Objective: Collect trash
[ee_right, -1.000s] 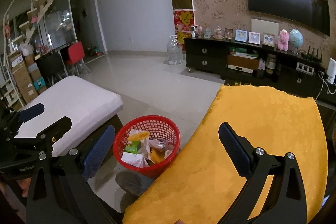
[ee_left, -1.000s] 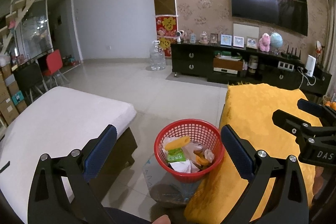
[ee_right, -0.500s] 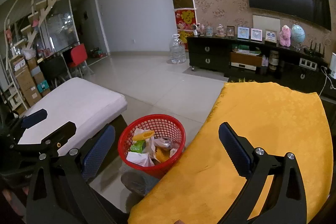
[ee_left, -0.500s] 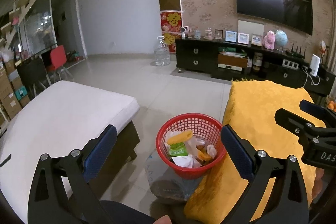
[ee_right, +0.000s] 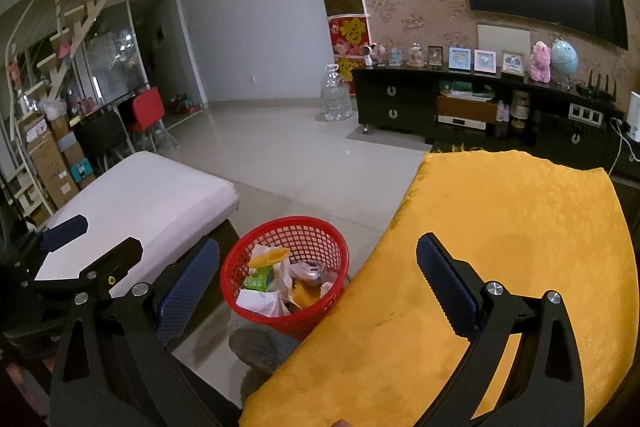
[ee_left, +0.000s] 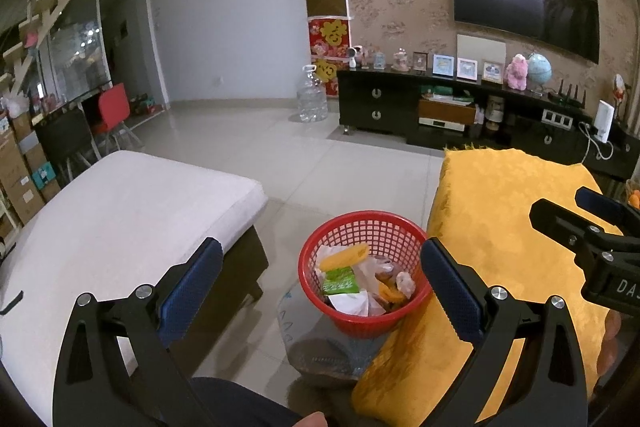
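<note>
A red mesh basket point(ee_left: 384, 231) stands on the floor beside a table under a yellow cloth point(ee_left: 500, 211). It holds trash: a yellow wrapper point(ee_left: 344, 255), a green packet point(ee_left: 339, 281) and white paper point(ee_left: 352, 303). The basket also shows in the right wrist view point(ee_right: 296, 239). My left gripper point(ee_left: 320, 283) is open and empty, held above and in front of the basket. My right gripper point(ee_right: 316, 279) is open and empty over the cloth's left edge point(ee_right: 400, 227). I see no trash on the yellow cloth.
A white-topped bench point(ee_left: 120, 211) stands left of the basket. A black TV cabinet point(ee_left: 460, 107) runs along the far wall, with a large water bottle point(ee_left: 311, 99) beside it. Chairs point(ee_left: 114, 107) and boxes stand far left. Tiled floor point(ee_left: 320, 163) lies between.
Both views have drawn back and tilted slightly upward, so the basket sits lower and the room shows more. Both grippers stay open and empty.
</note>
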`<state>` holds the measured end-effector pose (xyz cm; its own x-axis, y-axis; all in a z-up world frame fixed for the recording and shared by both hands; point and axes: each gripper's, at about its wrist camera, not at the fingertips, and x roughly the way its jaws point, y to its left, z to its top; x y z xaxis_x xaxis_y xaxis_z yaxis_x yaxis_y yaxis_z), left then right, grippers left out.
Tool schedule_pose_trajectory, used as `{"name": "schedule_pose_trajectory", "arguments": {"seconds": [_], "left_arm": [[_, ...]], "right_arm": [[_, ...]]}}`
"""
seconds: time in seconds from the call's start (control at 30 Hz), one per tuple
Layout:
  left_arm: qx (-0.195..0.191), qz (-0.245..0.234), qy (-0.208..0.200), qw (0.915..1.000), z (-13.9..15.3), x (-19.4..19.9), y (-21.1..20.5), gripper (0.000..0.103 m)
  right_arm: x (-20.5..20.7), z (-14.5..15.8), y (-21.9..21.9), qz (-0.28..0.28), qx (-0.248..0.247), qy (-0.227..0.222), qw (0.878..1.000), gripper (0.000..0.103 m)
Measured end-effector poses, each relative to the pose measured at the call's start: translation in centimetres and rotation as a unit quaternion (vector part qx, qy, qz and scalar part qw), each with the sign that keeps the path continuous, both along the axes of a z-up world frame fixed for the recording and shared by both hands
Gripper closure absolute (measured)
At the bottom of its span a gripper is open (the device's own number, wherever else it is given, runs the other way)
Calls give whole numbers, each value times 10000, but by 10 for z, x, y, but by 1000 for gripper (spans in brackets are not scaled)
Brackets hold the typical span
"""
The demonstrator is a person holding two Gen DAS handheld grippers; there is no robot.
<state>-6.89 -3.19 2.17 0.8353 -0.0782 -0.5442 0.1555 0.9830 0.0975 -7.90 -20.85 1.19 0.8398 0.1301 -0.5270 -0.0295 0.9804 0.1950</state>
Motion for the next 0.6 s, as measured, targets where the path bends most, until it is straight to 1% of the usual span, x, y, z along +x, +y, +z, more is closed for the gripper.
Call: {"name": "schedule_pose_trajectory", "arguments": {"seconds": [0.43, 0.6], "left_arm": [[75, -10, 49, 10000, -10, -2, -2, 7], [86, -18, 67, 9999, -10, -1, -3, 7]], "right_arm": [[1, 0, -1, 0, 2, 16, 10000, 7], [0, -4, -1, 4, 7, 58, 10000, 7]]}}
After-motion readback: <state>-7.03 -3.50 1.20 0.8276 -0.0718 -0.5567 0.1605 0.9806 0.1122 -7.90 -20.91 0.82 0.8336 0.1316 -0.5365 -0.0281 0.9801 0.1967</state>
